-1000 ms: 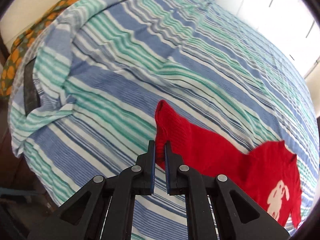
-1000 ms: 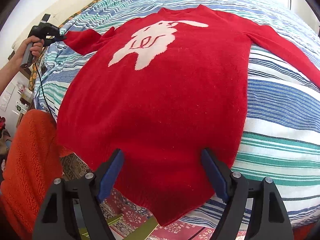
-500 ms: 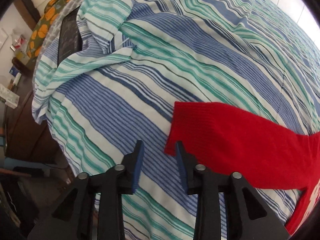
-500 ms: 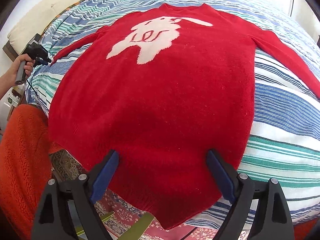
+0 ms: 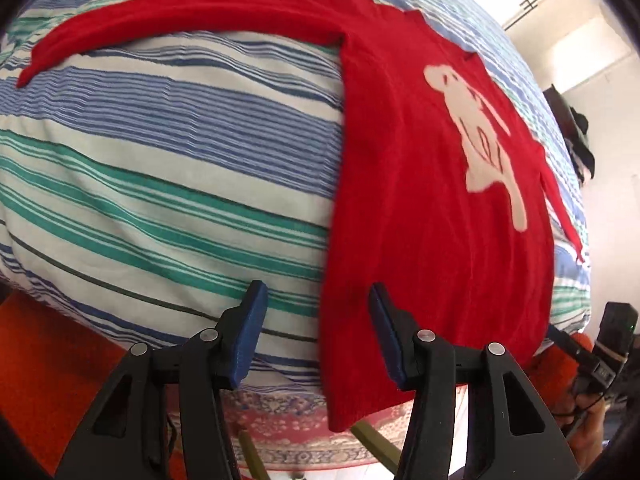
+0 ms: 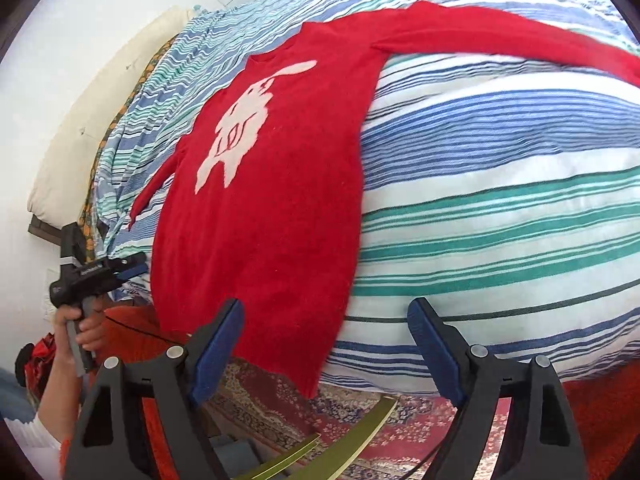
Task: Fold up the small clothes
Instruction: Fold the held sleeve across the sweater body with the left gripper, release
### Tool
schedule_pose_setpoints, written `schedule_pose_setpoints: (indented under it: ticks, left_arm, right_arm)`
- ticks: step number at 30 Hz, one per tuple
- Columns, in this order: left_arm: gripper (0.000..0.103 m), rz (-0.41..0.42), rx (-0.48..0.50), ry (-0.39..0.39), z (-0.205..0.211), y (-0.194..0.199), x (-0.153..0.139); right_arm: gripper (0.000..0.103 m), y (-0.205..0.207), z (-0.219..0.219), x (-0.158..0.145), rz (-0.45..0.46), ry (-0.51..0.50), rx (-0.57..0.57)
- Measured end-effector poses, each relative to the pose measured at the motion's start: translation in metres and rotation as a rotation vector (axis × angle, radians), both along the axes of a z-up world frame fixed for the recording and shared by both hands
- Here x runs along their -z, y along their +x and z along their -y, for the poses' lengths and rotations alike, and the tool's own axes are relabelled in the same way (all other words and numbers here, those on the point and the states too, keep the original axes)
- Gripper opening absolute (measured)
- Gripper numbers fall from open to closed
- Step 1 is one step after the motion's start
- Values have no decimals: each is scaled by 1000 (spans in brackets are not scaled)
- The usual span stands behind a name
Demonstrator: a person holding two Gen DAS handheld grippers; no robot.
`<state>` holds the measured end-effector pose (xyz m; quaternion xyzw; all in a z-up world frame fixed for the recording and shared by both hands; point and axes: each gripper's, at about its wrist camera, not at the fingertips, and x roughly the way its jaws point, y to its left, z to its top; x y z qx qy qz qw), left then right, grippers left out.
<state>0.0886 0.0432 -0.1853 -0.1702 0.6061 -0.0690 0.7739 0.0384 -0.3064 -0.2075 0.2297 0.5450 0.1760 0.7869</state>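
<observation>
Left gripper (image 5: 316, 336) jaws half spread and opening, hem corner of the red sweater (image 5: 432, 208) between them, unpinched. Right gripper (image 6: 324, 344) wide, closing, straddling the opposite hem corner, gripping nothing. Sweater lies flat ahead on the striped bed (image 5: 160, 168), hem overhanging. Risk: pinching bedcover with knit, or dragging the hem off.

- You are working in a home bedroom, at the edge of a bed (image 6: 500, 208) made up with a blue, green and white striped cover
- A cream headboard cushion (image 6: 92, 120) lines the white wall beside you
- A red patterned rug (image 6: 280, 408) covers the floor below
</observation>
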Motion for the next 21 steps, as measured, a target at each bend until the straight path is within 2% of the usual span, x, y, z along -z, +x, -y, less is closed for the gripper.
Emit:
schedule_pose_setpoints:
  ticks: [1,2,3,4,5,8,10,12,14,16,17,18,19,20,21]
  left_arm:
    - [49,2,6,-8,8,-1,2]
    - [40,-1,17,-20,14,-1,4]
    - [3,-17,28,-35,18,-2,8]
    - [3,-32,28,-66,19,-3,10]
    - [2,-21,14,-76,18,-7,8]
    - [2,12,28,-118,18,-24,-4]
    - [2,-9,20,-48,16,-29,5]
    - [3,-47,-17,-44,13,-28,20]
    - [8,-42,-22,-30,13,-22,19]
    - [11,-11,-11,1,16,-24,11]
    - [19,4,-9,9,15,-28,7]
    - [25,22,-18,25,14,-32,3]
    - [41,51,-36,51,12,-37,-3]
    - [50,89,-59,88,11,-41,-10]
    - [65,134,-82,130,9,-46,-19]
  right_arm:
    - [77,2,-5,3,-9,15,-23]
    - [69,3,-11,6,-17,23,-56]
    - [55,4,-18,9,-26,27,-93]
    - [41,5,-25,12,-38,15,-128]
    - [5,6,-29,15,-49,-24,-153]
    - [6,-3,-23,3,-32,-57,-138]
    - [6,-10,-15,-4,-26,-95,-122]
    - [6,-10,-10,4,-58,-121,-105]
    - [6,-7,-11,17,-95,-140,-102]
    - [7,-5,-14,18,-93,-167,-98]
    - [16,-5,-15,16,-86,-169,-99]
    - [29,-7,-16,13,-80,-178,-101]
    - [37,-10,-15,10,-72,-184,-98]
    - [48,-13,-13,6,-59,-191,-87]
    - [51,-17,-9,-1,-29,-214,-61]
